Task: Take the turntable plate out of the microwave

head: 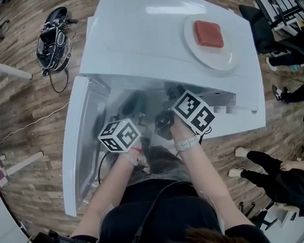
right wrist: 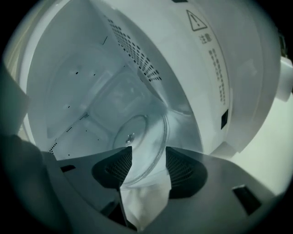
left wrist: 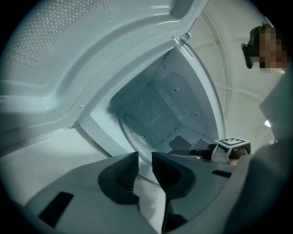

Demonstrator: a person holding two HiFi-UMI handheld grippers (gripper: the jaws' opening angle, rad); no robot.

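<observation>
The white microwave (head: 151, 35) stands with its door (head: 83, 144) swung open to the left, and both grippers reach into its cavity. The clear glass turntable plate (right wrist: 144, 132) lies on the cavity floor. Its near rim sits between the wide-apart jaws of my right gripper (right wrist: 149, 157), which is open, and the pads do not touch the glass. My left gripper (left wrist: 145, 160) holds its jaws a narrow gap apart at the plate's left rim (left wrist: 130, 135). Whether its pads press on the glass is unclear. The right gripper's marker cube (left wrist: 233, 144) shows at the right of the left gripper view.
A white dish (head: 225, 56) carrying a red block (head: 208, 34) sits on top of the microwave. A bundle of black cables (head: 52, 34) lies on the wooden floor at the far left. People's legs and shoes (head: 280, 171) are at the right.
</observation>
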